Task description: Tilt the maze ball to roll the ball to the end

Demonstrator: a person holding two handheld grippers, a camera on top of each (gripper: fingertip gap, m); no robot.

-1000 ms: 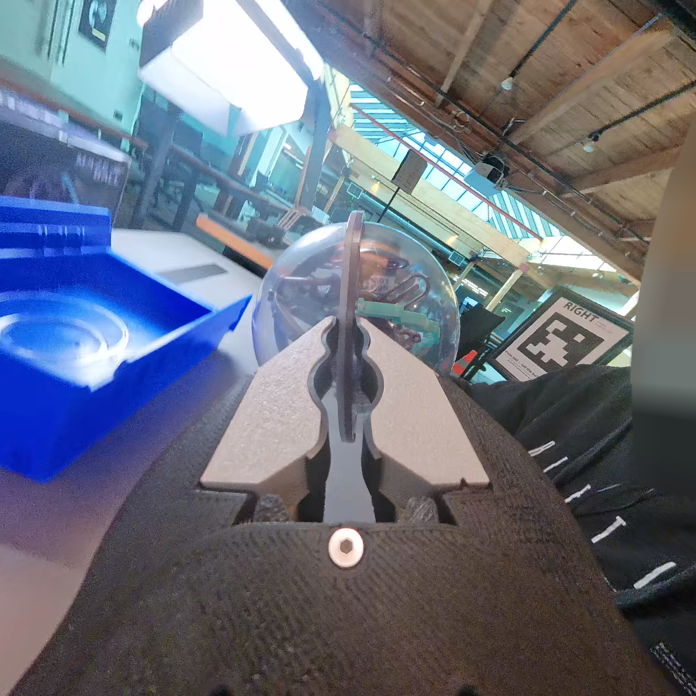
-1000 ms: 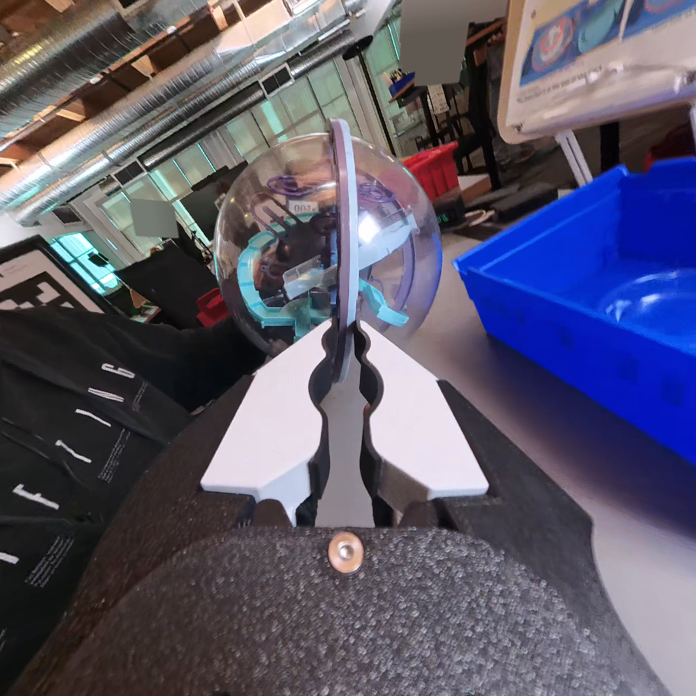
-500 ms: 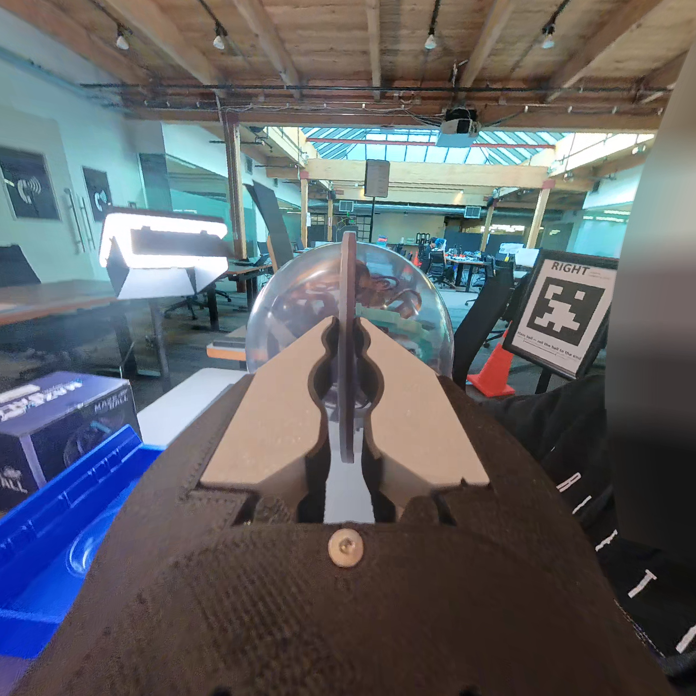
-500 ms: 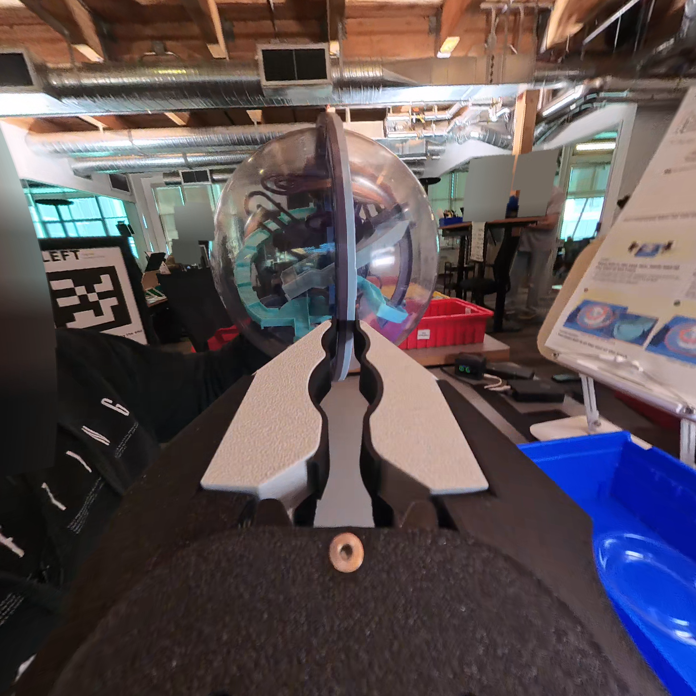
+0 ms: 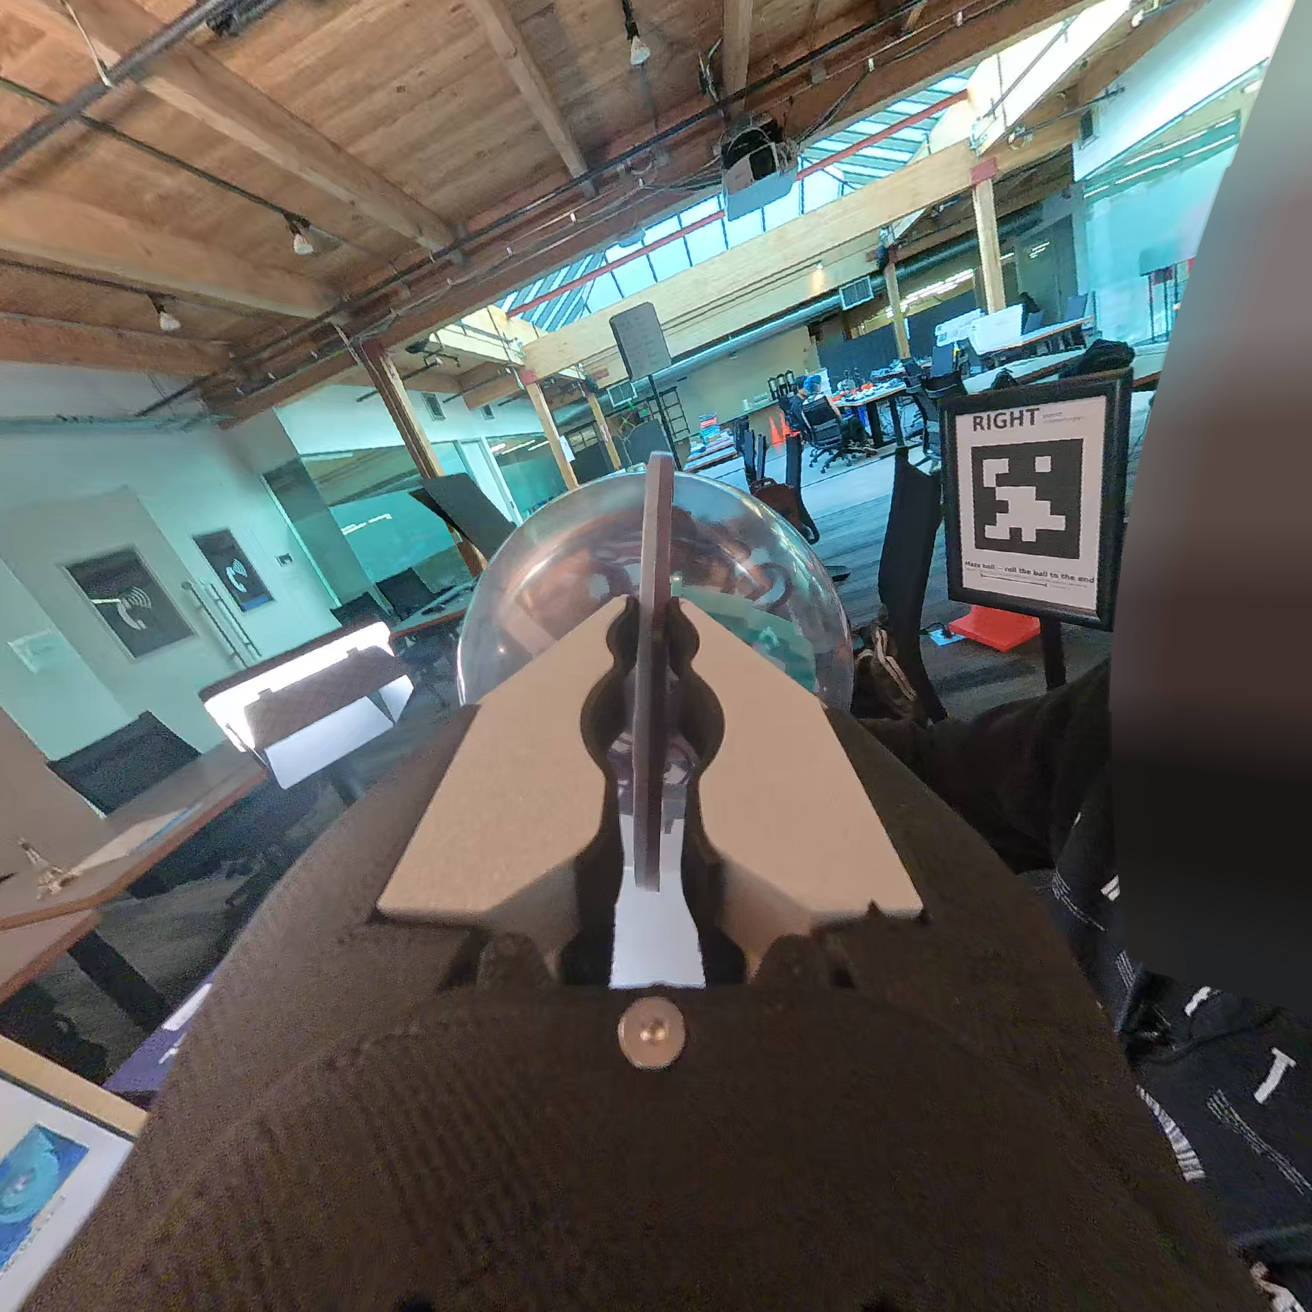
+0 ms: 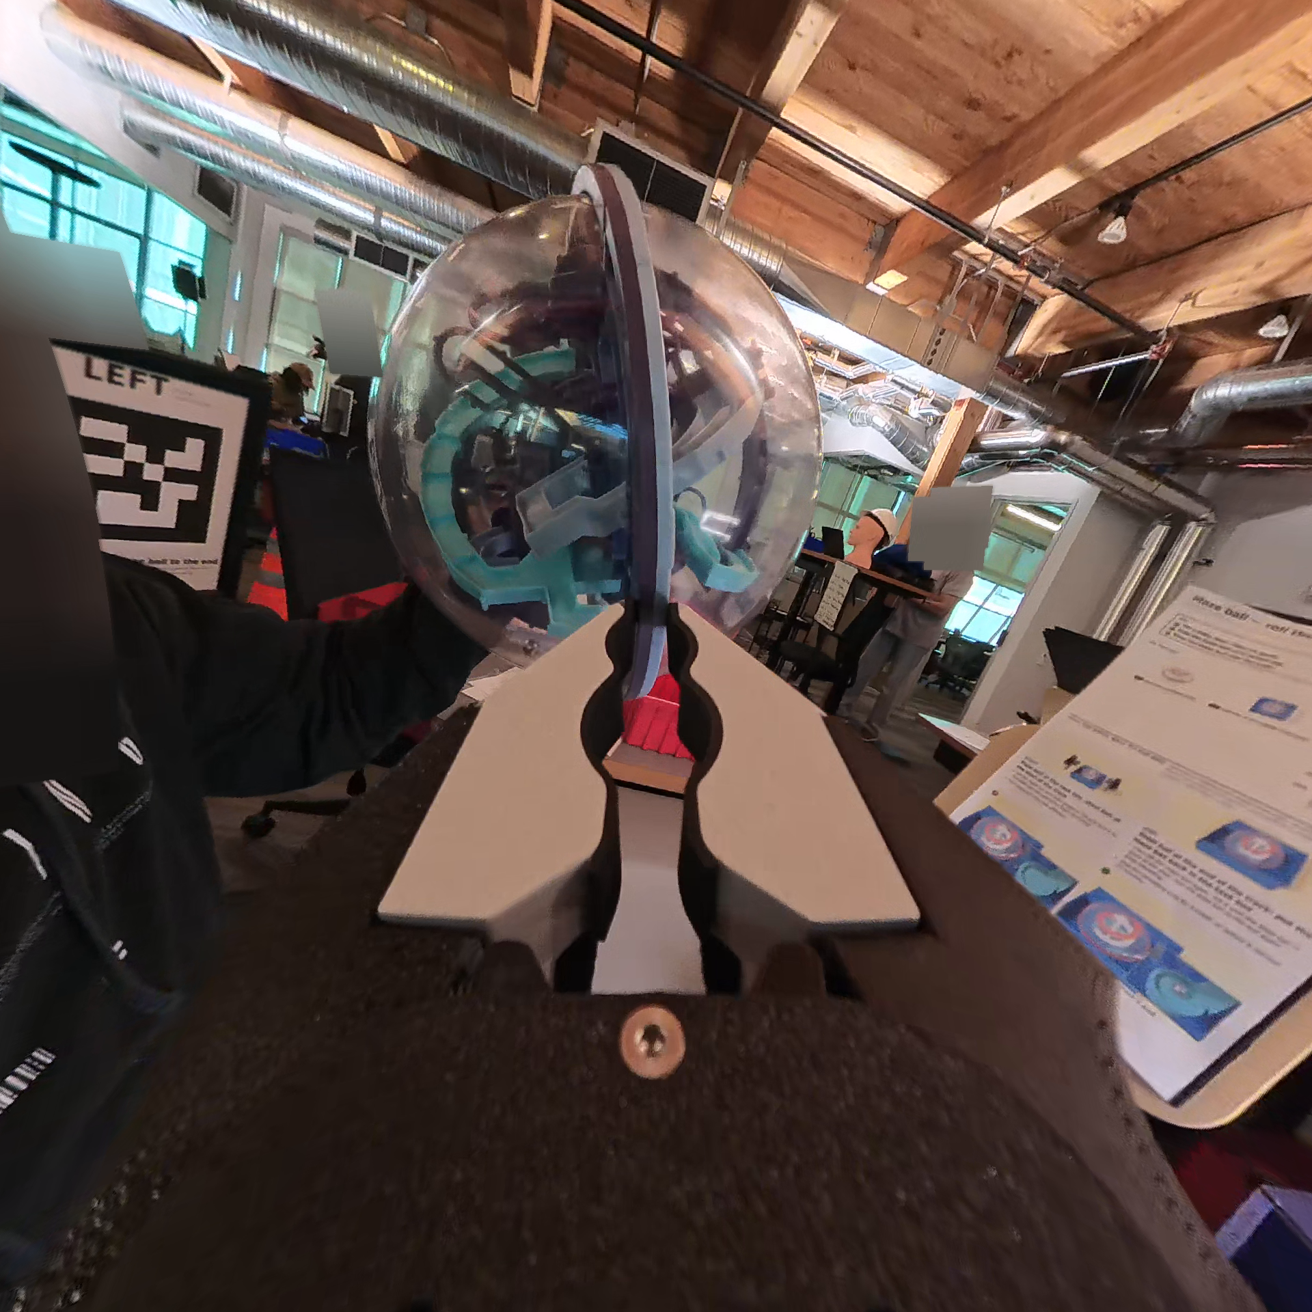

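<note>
Now both my tongs pinch the flat ring around the maze ball (image 6: 596, 426), one from each side: left gripper (image 5: 653, 710) clamps the ring's edge deep between its pads, right gripper (image 6: 649, 639) bites it only near the tips. Ball is held up in the air between them, off any surface.

Change over the last second: both views have swung from the blue bin and tabletop up to the ceiling, and have since rolled sideways. So the ball has been lifted and is being tipped. The teal track (image 6: 454, 490) inside sits low on the left in the right view. I cannot make out the small ball, so progress along the track is unknown; my guess is the run has only begun.

Surface: table is out of sight now. An instruction sheet (image 6: 1136, 838) stands near right. My black sleeve (image 6: 298, 667) reaches under the ball.

Room: marker cards on stands (image 5: 1029, 504) and (image 6: 152, 461), an orange cone (image 5: 997, 628), a lit lamp panel (image 5: 312, 717) far left, desks beyond, wooden beams (image 5: 355, 128) and silver ducts (image 6: 319, 128) overhead.
</note>
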